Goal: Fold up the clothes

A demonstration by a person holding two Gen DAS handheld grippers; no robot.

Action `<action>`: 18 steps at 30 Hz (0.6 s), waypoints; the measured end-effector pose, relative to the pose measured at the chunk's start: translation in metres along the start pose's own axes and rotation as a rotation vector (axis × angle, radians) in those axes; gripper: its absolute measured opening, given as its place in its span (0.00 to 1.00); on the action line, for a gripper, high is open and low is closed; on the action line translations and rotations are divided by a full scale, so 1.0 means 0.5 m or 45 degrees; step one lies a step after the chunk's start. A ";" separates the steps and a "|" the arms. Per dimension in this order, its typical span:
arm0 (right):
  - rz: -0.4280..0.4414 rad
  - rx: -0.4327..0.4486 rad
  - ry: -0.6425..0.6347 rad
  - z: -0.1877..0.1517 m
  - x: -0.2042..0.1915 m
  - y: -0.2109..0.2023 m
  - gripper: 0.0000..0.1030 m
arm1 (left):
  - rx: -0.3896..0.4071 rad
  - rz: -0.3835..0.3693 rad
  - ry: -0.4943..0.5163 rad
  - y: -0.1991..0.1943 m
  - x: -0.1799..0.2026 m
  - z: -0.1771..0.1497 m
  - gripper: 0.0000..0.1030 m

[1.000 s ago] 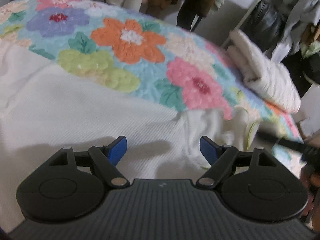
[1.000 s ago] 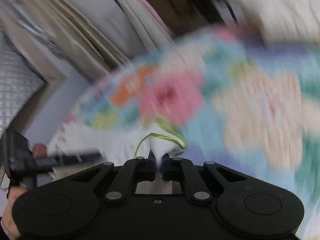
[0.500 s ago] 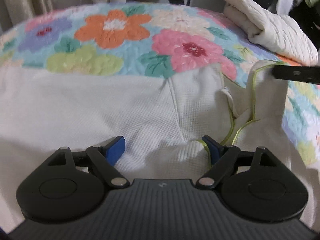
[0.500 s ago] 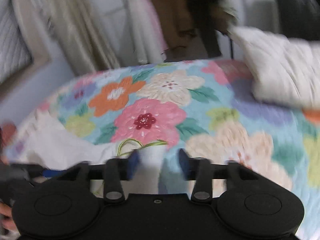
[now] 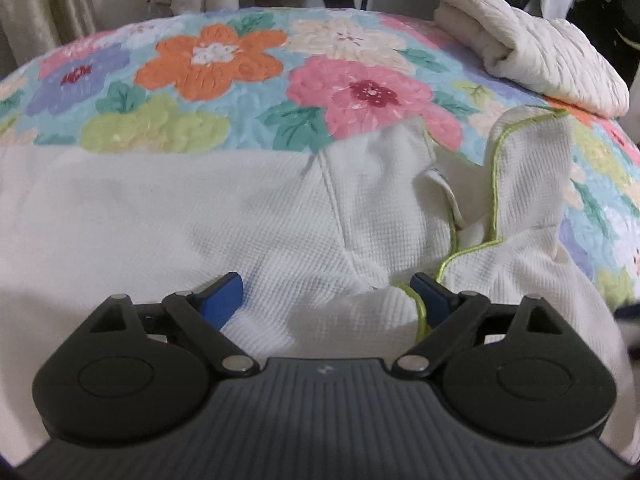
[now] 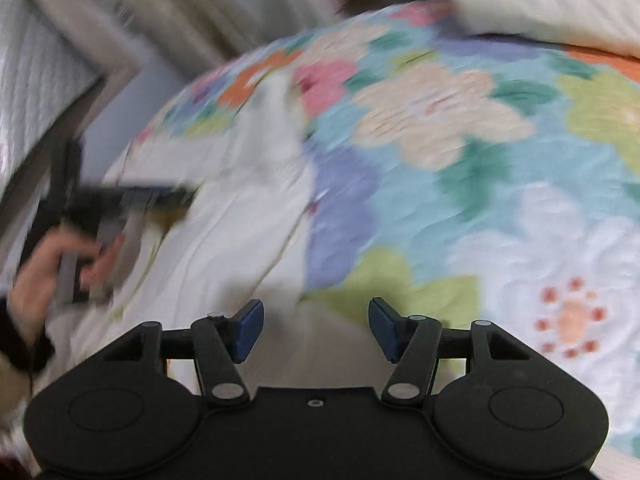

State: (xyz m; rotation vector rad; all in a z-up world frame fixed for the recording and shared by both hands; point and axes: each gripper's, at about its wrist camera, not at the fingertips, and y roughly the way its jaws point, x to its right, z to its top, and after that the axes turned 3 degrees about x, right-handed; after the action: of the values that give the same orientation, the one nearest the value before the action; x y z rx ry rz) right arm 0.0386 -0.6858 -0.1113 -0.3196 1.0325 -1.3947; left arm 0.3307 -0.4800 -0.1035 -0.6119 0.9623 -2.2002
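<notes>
The right wrist view is smeared by motion blur. The right gripper (image 6: 316, 326) has its blue-padded jaws spread apart, with nothing between them, above the near edge of a white garment (image 6: 224, 240) lying on a floral quilt (image 6: 460, 168). At the left, the person's left hand (image 6: 52, 264) grips the handle of the left gripper (image 6: 156, 196), which reaches over the garment. A pale folded blanket (image 6: 540, 4) rests at the quilt's far side.

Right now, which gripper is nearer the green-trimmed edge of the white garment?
Left. The left gripper sits open right at the green-trimmed edge; the right gripper, open, is over the floral quilt beside the garment.
</notes>
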 end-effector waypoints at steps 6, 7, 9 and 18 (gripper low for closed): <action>-0.391 0.075 -0.352 -0.015 -0.090 -0.020 0.04 | 0.009 0.073 0.022 -0.020 0.008 -0.001 0.82; -0.479 0.107 -0.407 -0.027 -0.096 -0.042 0.04 | 0.017 0.081 0.024 -0.023 0.011 -0.003 0.82; -0.567 0.109 -0.405 -0.050 -0.085 -0.065 0.04 | 0.032 0.098 0.030 -0.027 0.017 -0.007 0.82; -0.465 0.193 -0.104 0.010 -0.039 -0.070 0.55 | 0.113 0.020 -0.138 -0.073 -0.060 -0.007 0.84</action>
State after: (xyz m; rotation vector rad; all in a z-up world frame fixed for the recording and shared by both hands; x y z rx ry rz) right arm 0.0225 -0.6774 -0.0751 -0.4651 0.8215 -1.7623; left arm 0.3349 -0.4379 -0.0824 -0.6727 0.8066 -2.1594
